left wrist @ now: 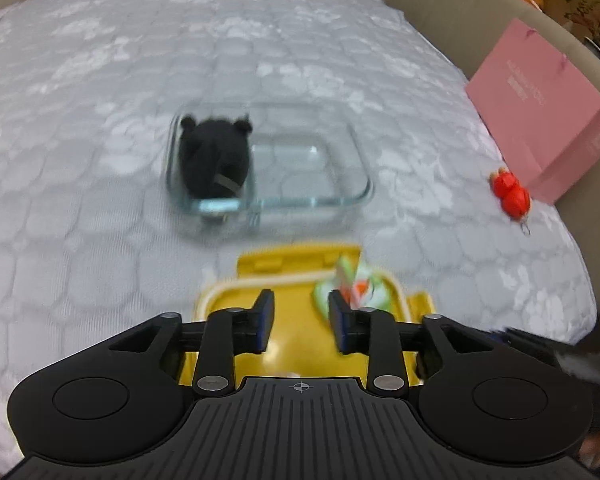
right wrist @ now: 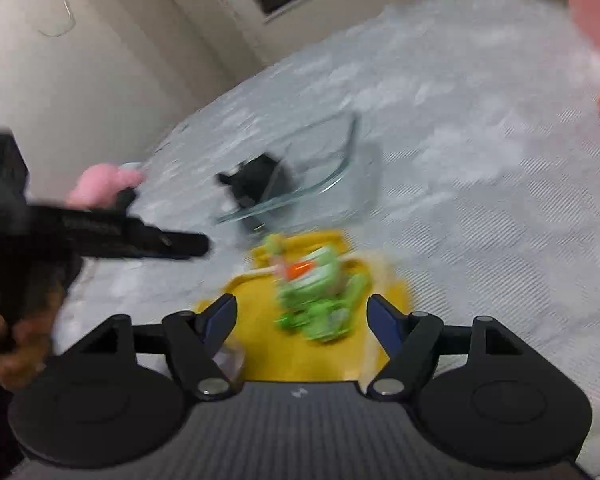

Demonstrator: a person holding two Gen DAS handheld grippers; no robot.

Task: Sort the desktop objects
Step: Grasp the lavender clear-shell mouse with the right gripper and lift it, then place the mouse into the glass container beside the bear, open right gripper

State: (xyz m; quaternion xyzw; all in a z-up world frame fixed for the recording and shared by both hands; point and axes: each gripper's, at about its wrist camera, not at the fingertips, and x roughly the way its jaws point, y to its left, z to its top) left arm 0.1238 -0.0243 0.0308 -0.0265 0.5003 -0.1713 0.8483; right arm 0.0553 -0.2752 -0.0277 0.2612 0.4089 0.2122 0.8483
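A clear glass container (left wrist: 320, 200) stands on the quilted grey cloth (left wrist: 100, 120), with a black plush toy (left wrist: 214, 160) in its left end. Nearer to me lies a yellow lid (left wrist: 296, 264) with a green toy (left wrist: 356, 284) on its right part. My left gripper (left wrist: 300, 296) hovers over the lid, open, with nothing between its pads; the green toy sits just past its right finger. In the right wrist view my right gripper (right wrist: 300, 302) stands wide open around the blurred green toy (right wrist: 320, 300) on the yellow lid (right wrist: 300, 356), pads apart from it.
A red toy (left wrist: 510, 192) with a key ring lies at the right, beside a pink box (left wrist: 540, 120) at the cloth's edge. A pink soft object (right wrist: 104, 184) lies at the left behind the left gripper's black body (right wrist: 132, 236). A beige wall lies beyond.
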